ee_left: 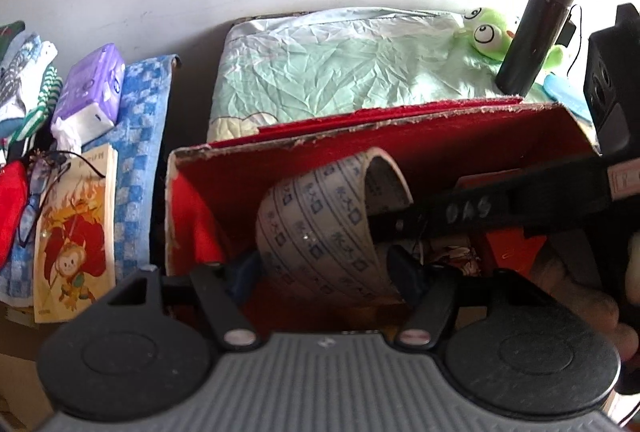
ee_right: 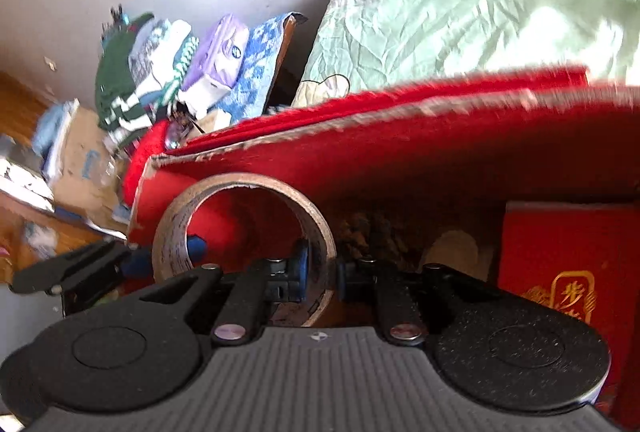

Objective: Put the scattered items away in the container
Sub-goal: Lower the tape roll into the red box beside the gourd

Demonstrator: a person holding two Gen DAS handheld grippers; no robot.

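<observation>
A roll of printed packing tape (ee_left: 320, 228) (ee_right: 240, 228) sits inside the red cardboard box (ee_left: 280, 164) (ee_right: 400, 156). My left gripper (ee_left: 316, 264) has its fingers on either side of the roll. My right gripper (ee_right: 322, 272) pinches the roll's wall, one finger inside the ring and one outside; its black arm (ee_left: 500, 204) crosses the left wrist view. A red booklet with gold print (ee_right: 568, 264) lies in the box at the right.
Left of the box lie a picture book (ee_left: 76, 232), a purple tissue pack (ee_left: 92, 88), a blue checked cloth (ee_left: 140, 136) and folded clothes (ee_left: 24, 80). Behind it are a pale green pillow (ee_left: 340, 64), a green plush frog (ee_left: 492, 32) and a black flask (ee_left: 532, 32).
</observation>
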